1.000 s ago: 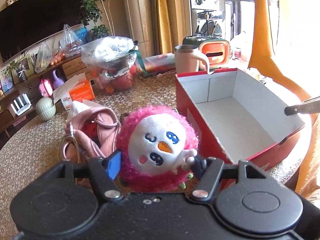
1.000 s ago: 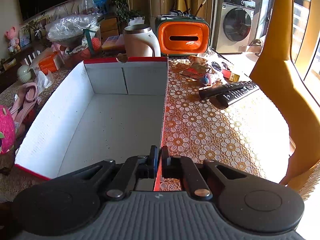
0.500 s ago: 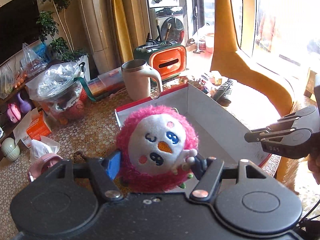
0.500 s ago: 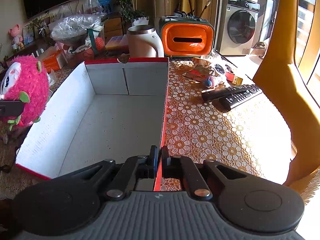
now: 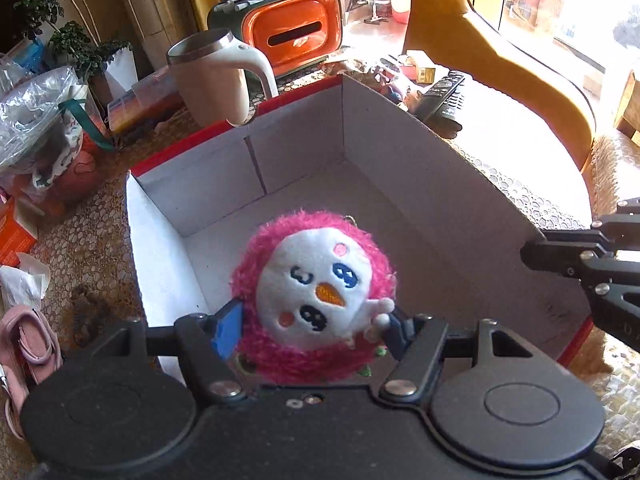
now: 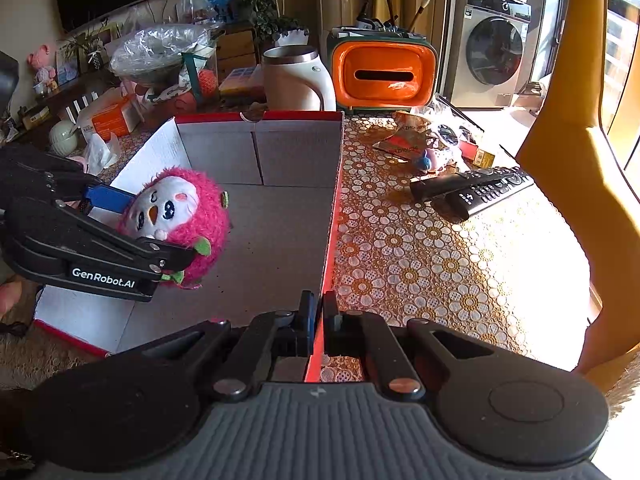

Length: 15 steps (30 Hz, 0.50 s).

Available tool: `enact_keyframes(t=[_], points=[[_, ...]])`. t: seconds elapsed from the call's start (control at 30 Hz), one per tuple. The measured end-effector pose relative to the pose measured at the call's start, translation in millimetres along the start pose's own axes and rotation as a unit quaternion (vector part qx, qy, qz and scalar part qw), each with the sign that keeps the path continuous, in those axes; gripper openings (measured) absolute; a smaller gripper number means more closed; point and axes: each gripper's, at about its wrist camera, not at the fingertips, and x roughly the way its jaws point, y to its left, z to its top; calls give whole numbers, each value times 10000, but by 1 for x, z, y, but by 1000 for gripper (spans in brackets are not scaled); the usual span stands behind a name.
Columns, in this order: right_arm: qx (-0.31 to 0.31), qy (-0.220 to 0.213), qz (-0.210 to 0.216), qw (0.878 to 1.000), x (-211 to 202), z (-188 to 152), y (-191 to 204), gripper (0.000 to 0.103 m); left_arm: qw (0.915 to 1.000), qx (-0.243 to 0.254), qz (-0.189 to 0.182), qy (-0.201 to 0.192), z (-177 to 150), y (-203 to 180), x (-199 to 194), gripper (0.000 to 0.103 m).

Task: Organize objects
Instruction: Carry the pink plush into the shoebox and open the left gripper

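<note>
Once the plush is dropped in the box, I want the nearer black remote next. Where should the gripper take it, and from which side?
Probably the nearer remote across its narrow width, near mid-length, coming straight down from above. It lies flat on the tablecloth, long and slim, with the other remote close behind it, so a side approach would likely bump that one. The right gripper, now pinching the box wall, sits closer.

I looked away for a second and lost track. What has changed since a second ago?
The left gripper, shut on the pink plush toy, carried it from beside the red box, over the near wall, to above the box floor. Nothing was let go. The right gripper stayed clamped on the box's right wall; box, mug and remotes did not move.
</note>
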Motion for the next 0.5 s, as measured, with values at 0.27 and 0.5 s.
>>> enact_keyframes(t=[0.27,0.5], points=[[-98,76,42,9999,1,2,-1,4,9990,-18,-89,438,-1,-2,28,69],[-74,96,30,9999,2,3,-2,4,9992,-26,-70,402,0,1,30,77]])
